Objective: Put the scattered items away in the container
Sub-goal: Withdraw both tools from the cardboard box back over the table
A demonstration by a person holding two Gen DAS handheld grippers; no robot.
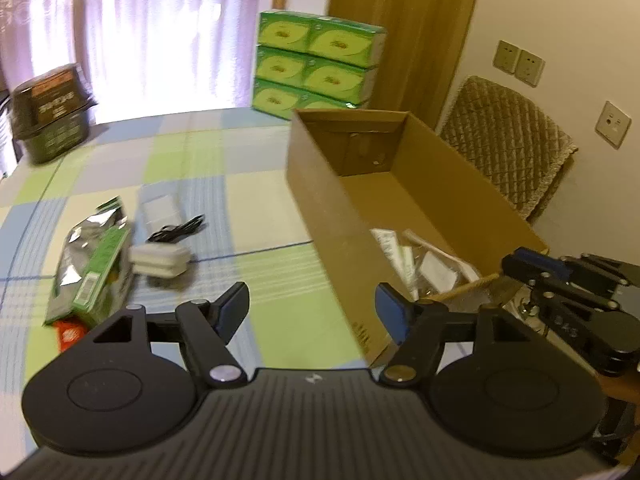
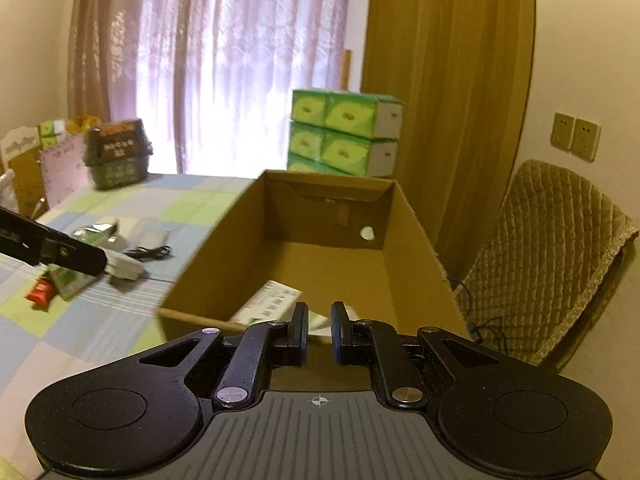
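Nearest in the left wrist view, the left gripper (image 1: 312, 316) hangs with its jaws spread wide and nothing between them, over a bare stretch of the checked tablecloth (image 1: 192, 160) just beside the near corner of the cardboard box (image 1: 340, 216). That open cloth runs from the box's tall left wall across to the scattered items, which lie well apart from the box: a foil snack bag (image 1: 92, 264), a white soap-like block (image 1: 160, 261) touching its right edge, a black cable (image 1: 178, 230) just behind the block, a pale flat packet (image 1: 160, 207) beyond that, and a red wrapper (image 1: 70, 334) poking out at the bag's near end.

Over the box's near right corner sits the right gripper (image 2: 319, 334), its jaws drawn close with a narrow gap and nothing visibly held. Below it, on the near part of the box floor, white packets (image 1: 424, 264) already lie; the far half of the floor is bare. A small round hole (image 2: 366, 233) pierces the far wall.

Past the box stand stacked green tissue boxes (image 1: 316, 68), close to its far rim. A dark basket (image 1: 50, 114) sits at the table's far left edge, and a quilted chair (image 1: 508, 144) stands just beside the box's right wall.
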